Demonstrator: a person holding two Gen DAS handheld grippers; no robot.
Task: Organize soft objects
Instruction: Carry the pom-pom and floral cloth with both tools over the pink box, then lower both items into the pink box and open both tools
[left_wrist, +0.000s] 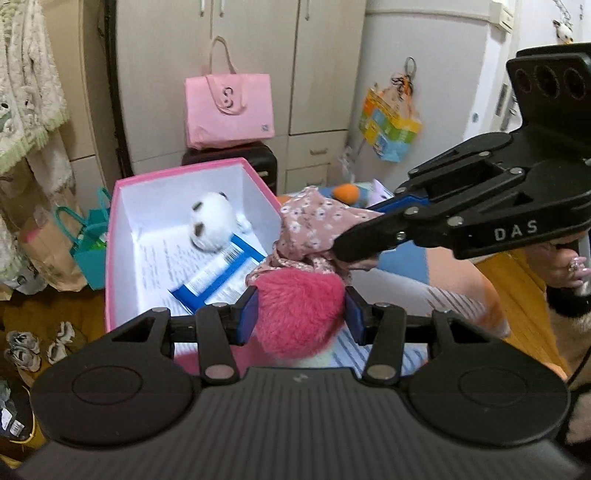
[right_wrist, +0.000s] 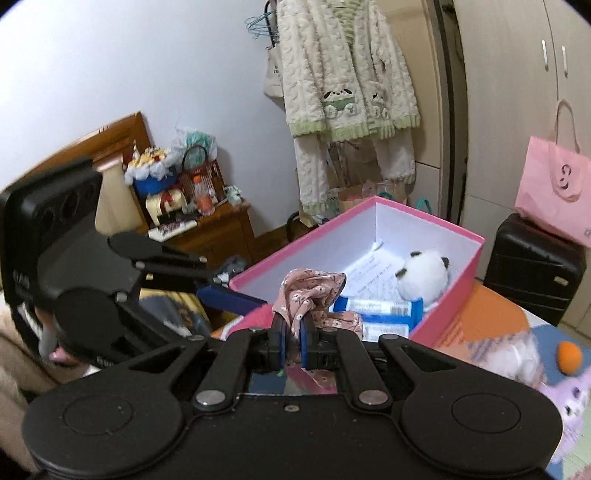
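Observation:
My left gripper is shut on a fluffy pink plush, its blue pads pressing both sides. Draped over the plush is a floral pink cloth; whether the two are joined I cannot tell. My right gripper reaches in from the right and is shut on that cloth. In the right wrist view the right gripper pinches the floral cloth, with the left gripper beside it. Both hang over the near edge of an open pink box holding a white panda plush.
Blue packets and printed paper lie in the box. A pink tote bag sits on a black suitcase behind it. An orange ball and a purple plush lie on the patterned bed cover. Wardrobes stand behind.

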